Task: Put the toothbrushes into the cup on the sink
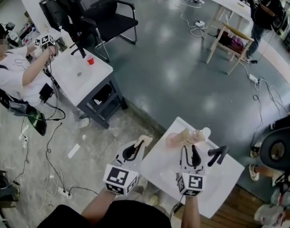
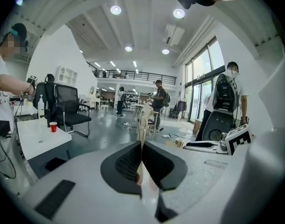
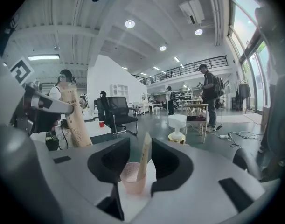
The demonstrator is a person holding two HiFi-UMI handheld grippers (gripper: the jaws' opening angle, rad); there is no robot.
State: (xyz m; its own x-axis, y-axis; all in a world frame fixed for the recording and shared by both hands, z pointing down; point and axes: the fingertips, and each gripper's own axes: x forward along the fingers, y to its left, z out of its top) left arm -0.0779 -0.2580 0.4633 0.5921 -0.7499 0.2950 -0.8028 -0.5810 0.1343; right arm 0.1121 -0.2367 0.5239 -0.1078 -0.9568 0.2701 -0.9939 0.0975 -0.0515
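Note:
A pink cup stands on the white sink top at the lower right of the head view. In the right gripper view the cup holds one beige toothbrush pack standing upright. My right gripper is open, its jaws either side of that pack without pressing it; it hovers just near of the cup. My left gripper is shut on a second beige toothbrush pack, held left of the sink's edge. That pack rises thin and upright from the shut jaws.
A black faucet juts up right of my right gripper. A small white-topped, tan-based object stands behind the cup. Farther off are a white table with a red cup, a seated person, a black office chair and floor cables.

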